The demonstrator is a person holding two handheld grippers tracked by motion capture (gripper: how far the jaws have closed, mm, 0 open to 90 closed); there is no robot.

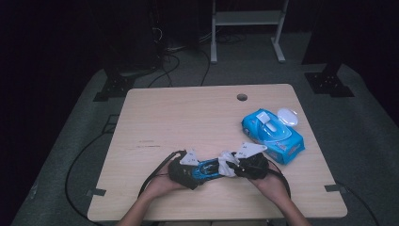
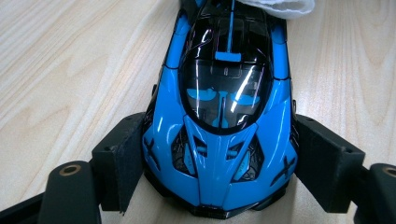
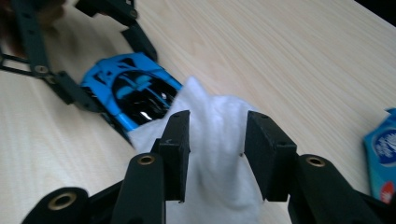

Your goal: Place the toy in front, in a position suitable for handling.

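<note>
Now the small glossy blue toy sports car with black windows (image 2: 223, 107) lies on the light wooden table (image 1: 188, 117), near the person's edge and about in the middle between the two hands. The left gripper (image 2: 219, 163) is clamped on the car: in the left gripper view its two black padded jaws press against both sides of the car's nose, one jaw on each flank, and the car points away from the camera along the table. In the high view this left gripper (image 1: 188, 172) sits at the left end of the car, held by the person's left hand (image 1: 157, 186).

The right gripper (image 3: 215, 154) is closed on a crumpled white wet wipe (image 3: 219, 140). In the right gripper view the wipe is bunched up between the two jaws and bulges above and below them, and its lower edge lies against the far end of the car. In the high view the right gripper (image 1: 235, 165) meets the car from the right side, with the wipe (image 1: 227, 164) touching the car's end, and the right hand (image 1: 270, 183) holds it from behind.

Further to the right, well apart from the car, a blue soft pack of wet wipes with an open white lid (image 1: 273, 134) lies flat on the table. A small round hole (image 1: 242, 97) is in the table near the far edge.
</note>
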